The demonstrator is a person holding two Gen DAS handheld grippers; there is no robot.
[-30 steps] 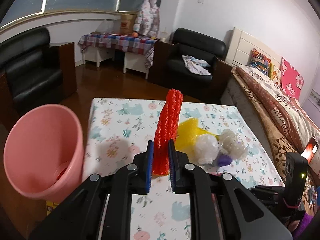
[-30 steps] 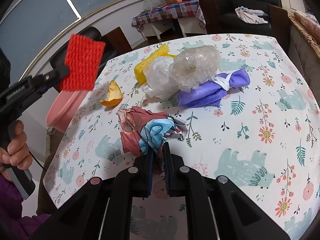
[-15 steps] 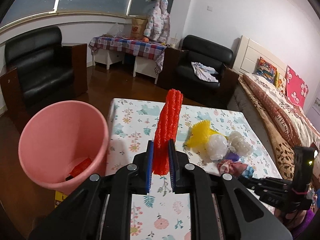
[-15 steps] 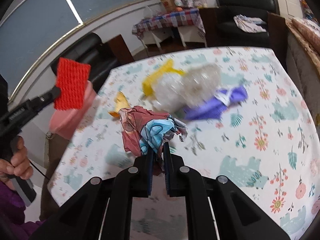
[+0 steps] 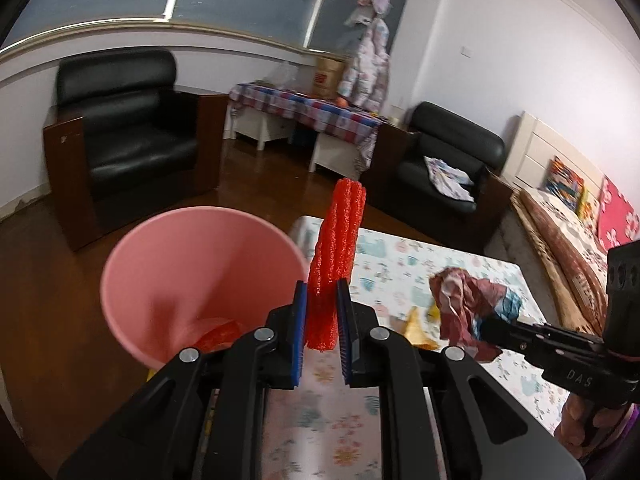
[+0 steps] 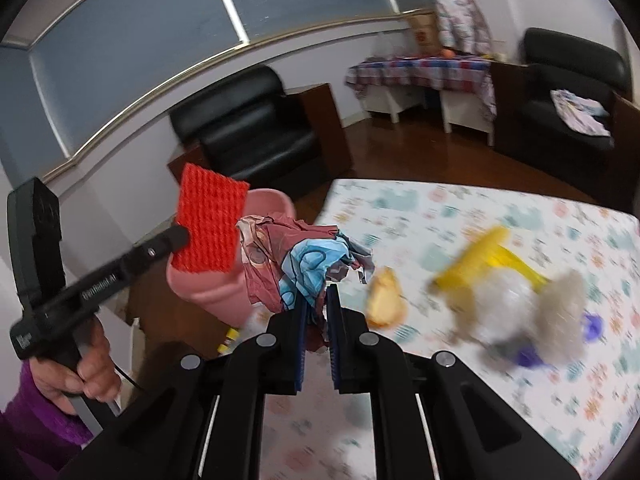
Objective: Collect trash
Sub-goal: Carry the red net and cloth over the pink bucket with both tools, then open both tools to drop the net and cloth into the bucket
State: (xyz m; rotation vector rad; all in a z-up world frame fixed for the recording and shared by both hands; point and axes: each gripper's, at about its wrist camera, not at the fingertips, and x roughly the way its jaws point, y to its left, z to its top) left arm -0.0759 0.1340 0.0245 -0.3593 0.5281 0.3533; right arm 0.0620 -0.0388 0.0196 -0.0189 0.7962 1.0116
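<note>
My left gripper (image 5: 323,314) is shut on a red foam net (image 5: 336,256) and holds it upright just right of the rim of the pink trash bin (image 5: 192,276). My right gripper (image 6: 317,312) is shut on a crumpled red and blue wrapper (image 6: 296,256), lifted above the table near the bin (image 6: 216,292). The wrapper also shows in the left wrist view (image 5: 468,304). The red net shows in the right wrist view (image 6: 210,224). An orange peel (image 6: 386,298), yellow foam net (image 6: 488,256), clear plastic wads (image 6: 532,308) and a purple mask (image 6: 592,328) lie on the floral table (image 6: 460,216).
The bin stands on the floor at the table's left edge, with something orange-red inside (image 5: 218,334). Black armchairs (image 5: 128,136) and a checked-cloth side table (image 5: 304,112) stand behind. A bed (image 5: 568,232) lies on the right.
Both grippers have swung left toward the pink bin with their loads. The bin now fills more of the left wrist view. The right gripper has lifted the wrapper off the table.
</note>
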